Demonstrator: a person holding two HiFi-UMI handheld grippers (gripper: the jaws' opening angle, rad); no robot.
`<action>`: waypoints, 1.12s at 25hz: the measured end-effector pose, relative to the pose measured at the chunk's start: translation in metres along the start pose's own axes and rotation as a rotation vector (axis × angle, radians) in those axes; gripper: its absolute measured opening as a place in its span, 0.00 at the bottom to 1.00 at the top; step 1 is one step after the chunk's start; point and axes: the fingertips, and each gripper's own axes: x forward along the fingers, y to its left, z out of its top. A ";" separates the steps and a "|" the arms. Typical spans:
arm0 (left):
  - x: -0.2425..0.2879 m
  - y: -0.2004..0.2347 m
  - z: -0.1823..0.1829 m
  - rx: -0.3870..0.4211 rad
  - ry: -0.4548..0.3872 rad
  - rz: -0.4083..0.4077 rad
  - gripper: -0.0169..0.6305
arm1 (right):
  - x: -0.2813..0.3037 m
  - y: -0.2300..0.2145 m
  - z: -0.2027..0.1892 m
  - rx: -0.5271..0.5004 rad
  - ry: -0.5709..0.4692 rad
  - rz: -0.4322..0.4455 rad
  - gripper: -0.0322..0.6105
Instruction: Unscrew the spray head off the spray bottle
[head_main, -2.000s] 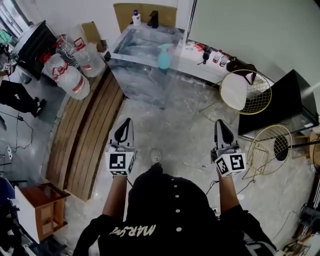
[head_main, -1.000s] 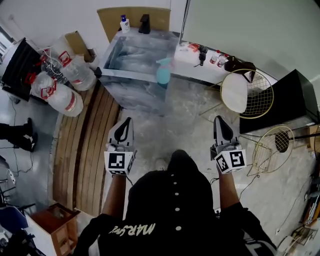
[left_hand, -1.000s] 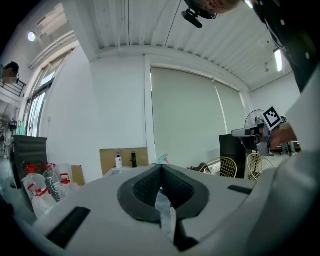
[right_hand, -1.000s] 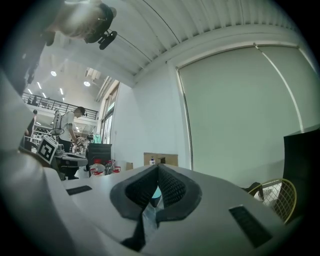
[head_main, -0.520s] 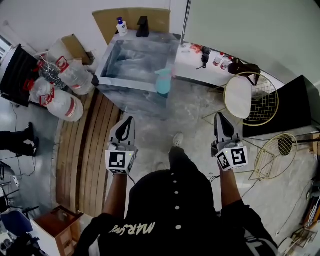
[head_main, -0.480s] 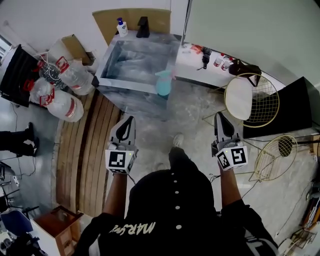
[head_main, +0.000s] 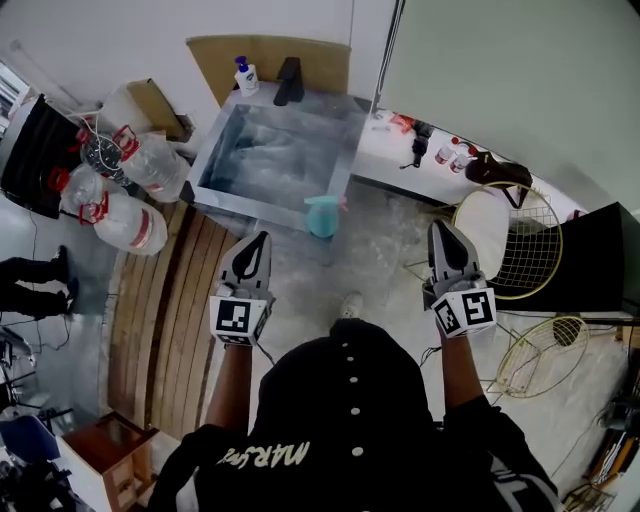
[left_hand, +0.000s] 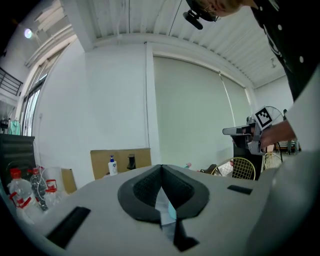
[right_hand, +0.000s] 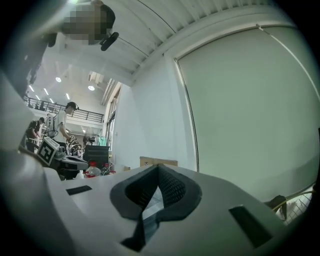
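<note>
A teal spray bottle (head_main: 322, 215) stands upright at the front edge of the grey marble-patterned table (head_main: 262, 150). It is a step ahead of me and nothing touches it. My left gripper (head_main: 257, 243) is held at waist height, shut and with nothing in it, pointing toward the table just left of the bottle. My right gripper (head_main: 441, 232) is level with it, well to the right of the bottle, also shut and holding nothing. In the left gripper view the left gripper (left_hand: 161, 170) shows its jaws meeting, with a sliver of the teal spray bottle (left_hand: 171, 210) below them. The right gripper view shows the right gripper (right_hand: 158, 170) shut too.
Large water jugs (head_main: 128, 222) lie left of the table beside wooden floor planks (head_main: 160, 320). A soap dispenser (head_main: 246, 76) and a black object (head_main: 288, 82) stand at the table's back. Wire chairs (head_main: 512, 245) and a black cabinet (head_main: 600, 262) are on the right.
The person has walked toward the table, so the table and spray bottle now sit closer in the head view. Both grippers keep the same pose, shut.
</note>
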 end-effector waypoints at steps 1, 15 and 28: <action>0.008 0.002 0.001 0.002 0.004 0.003 0.06 | 0.009 -0.005 0.000 -0.004 0.004 0.010 0.07; 0.066 0.009 -0.033 -0.009 0.114 0.009 0.06 | 0.089 -0.036 -0.034 0.037 0.090 0.137 0.07; 0.098 -0.009 -0.094 0.045 0.179 -0.289 0.07 | 0.129 -0.011 -0.079 0.028 0.176 0.181 0.07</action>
